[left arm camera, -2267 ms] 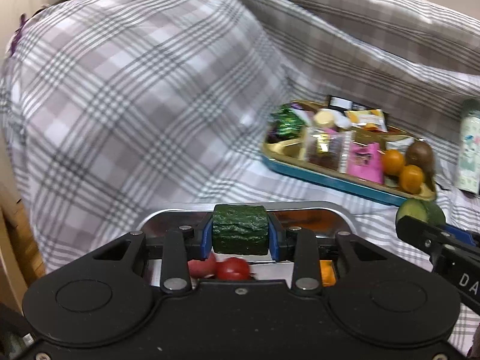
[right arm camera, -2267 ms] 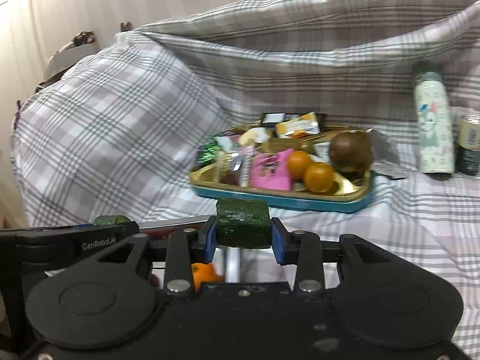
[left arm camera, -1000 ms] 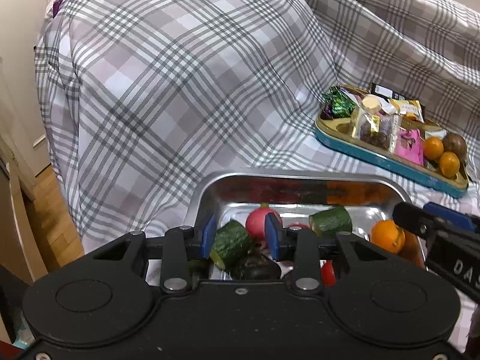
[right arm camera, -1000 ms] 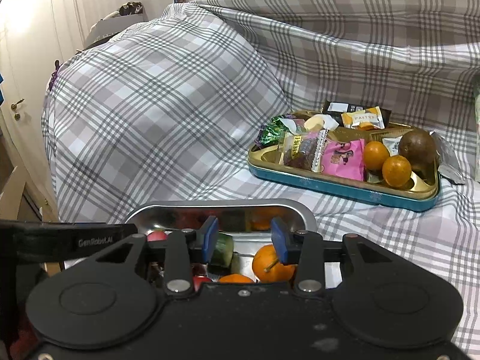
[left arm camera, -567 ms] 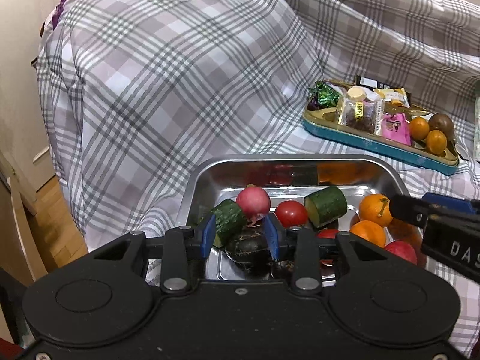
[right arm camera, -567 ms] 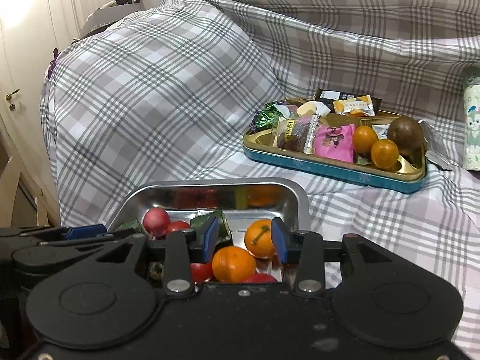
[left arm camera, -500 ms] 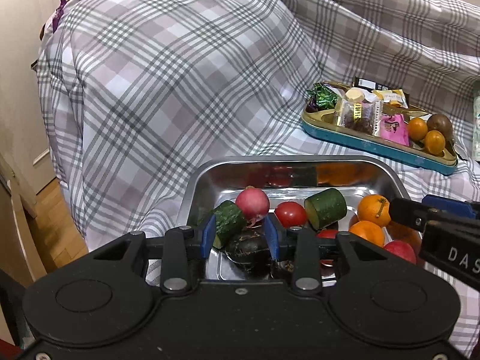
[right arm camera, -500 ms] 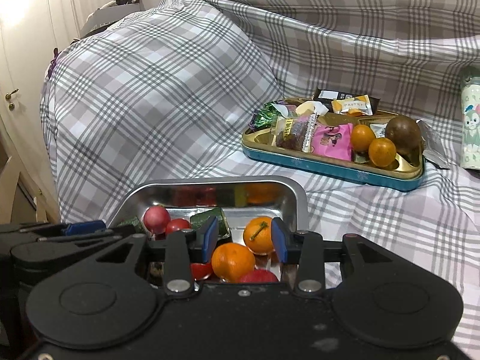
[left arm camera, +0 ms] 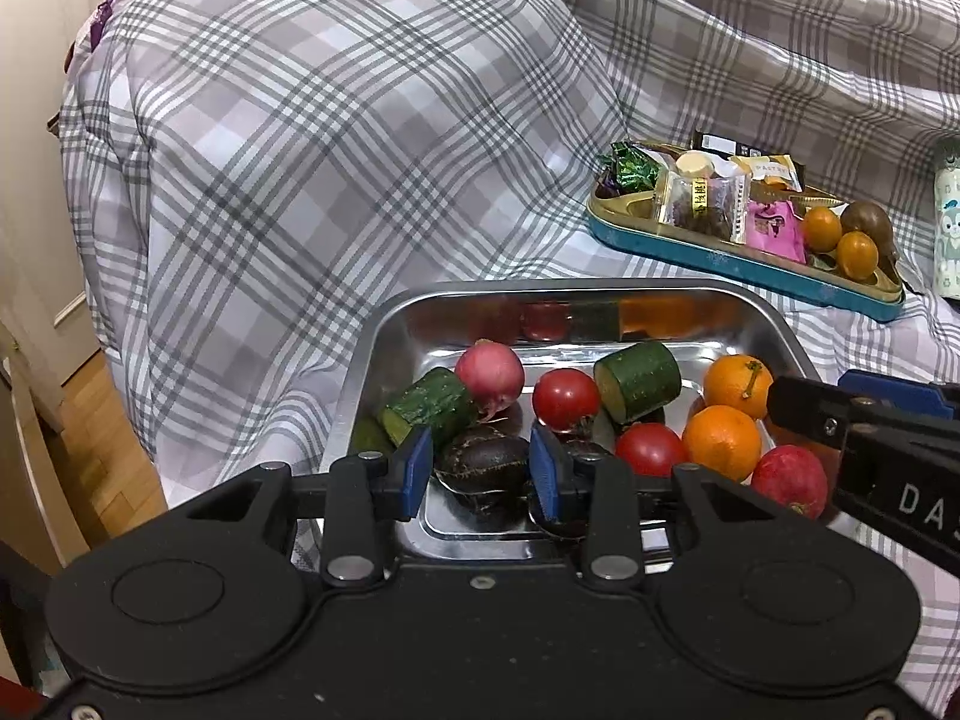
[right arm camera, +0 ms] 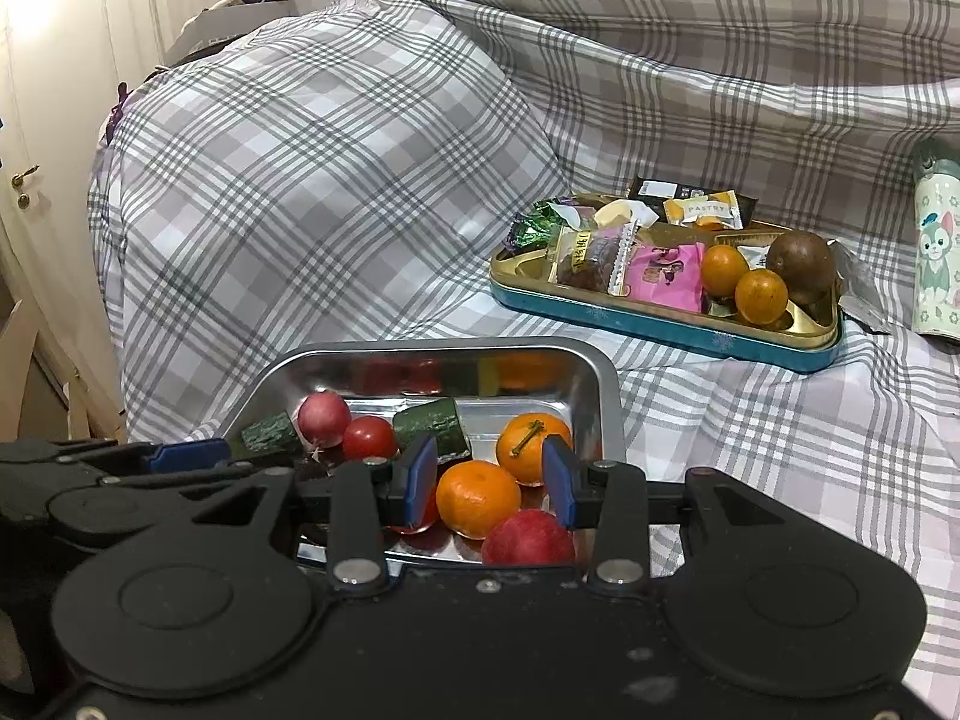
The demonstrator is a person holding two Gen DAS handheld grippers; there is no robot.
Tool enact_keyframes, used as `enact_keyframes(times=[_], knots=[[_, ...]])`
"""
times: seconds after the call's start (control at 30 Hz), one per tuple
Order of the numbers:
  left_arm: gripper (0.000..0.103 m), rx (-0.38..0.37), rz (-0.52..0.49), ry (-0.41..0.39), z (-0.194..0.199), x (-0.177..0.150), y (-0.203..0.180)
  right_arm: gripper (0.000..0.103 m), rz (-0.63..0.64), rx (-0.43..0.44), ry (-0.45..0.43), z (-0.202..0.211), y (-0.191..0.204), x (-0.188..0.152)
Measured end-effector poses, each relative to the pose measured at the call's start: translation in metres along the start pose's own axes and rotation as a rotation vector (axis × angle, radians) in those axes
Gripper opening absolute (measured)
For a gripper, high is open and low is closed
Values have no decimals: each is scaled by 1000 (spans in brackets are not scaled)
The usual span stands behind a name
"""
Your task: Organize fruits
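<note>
Right now the left gripper hangs over the near left part of the steel tray, its blue pads spread apart and gripping nothing, with a dark round fruit showing between them in the tray below. Two cucumber pieces lie in the tray, one at the left edge and one nearer the middle, beside a pink radish, two tomatoes and two oranges. The right gripper hovers over the near right part of the same tray, also open and empty, framing an orange. Farther right on the plaid-covered sofa sits a teal snack tin holding sweets, small oranges and a brown fruit, and a patterned bottle stands at the far right.
</note>
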State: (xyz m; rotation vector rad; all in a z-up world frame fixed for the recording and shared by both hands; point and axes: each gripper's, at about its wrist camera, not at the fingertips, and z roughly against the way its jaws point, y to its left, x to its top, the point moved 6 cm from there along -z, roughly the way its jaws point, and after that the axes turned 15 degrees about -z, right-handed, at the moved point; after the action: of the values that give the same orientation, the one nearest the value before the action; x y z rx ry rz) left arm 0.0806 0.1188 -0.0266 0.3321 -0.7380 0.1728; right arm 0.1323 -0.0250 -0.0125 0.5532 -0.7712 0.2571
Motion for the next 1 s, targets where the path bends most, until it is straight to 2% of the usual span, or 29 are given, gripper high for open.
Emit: enact_keyframes(times=[0.2, 1.0], knots=[[45, -3, 36, -19, 1, -1, 4, 42, -20, -23, 7, -2, -4, 0], [45, -2, 39, -20, 2, -1, 1, 42, -9, -25, -1, 1, -4, 1]])
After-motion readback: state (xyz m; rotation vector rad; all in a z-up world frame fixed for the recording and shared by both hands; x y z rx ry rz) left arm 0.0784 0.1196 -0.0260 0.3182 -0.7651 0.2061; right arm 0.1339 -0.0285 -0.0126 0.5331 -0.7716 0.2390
